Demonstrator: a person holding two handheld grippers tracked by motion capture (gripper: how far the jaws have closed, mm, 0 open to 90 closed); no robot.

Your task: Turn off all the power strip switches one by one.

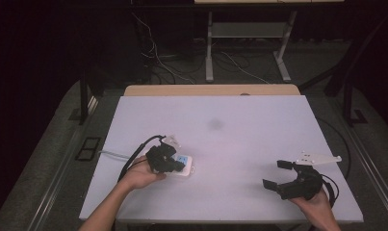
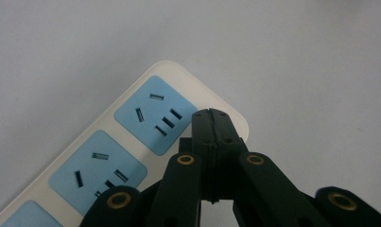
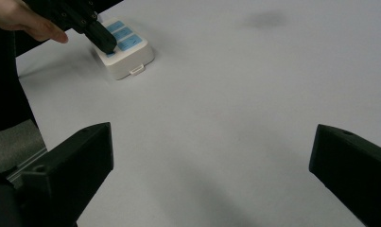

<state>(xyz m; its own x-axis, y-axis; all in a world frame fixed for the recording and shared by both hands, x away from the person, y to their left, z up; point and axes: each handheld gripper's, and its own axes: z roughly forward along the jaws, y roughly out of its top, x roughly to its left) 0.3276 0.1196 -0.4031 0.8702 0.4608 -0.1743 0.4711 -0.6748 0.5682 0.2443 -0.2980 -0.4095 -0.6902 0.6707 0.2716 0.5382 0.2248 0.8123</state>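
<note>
While the left gripper (image 1: 181, 166) rests its jaws, pressed together on nothing, atop the power strip (image 1: 186, 165) (white, blue sockets) on the surface (image 1: 239, 144), the right gripper (image 1: 277, 174) waits wide open and empty, suggesting little is done.

white table (image 1: 259, 120); grey floor (image 1: 47, 144), dark room
</note>
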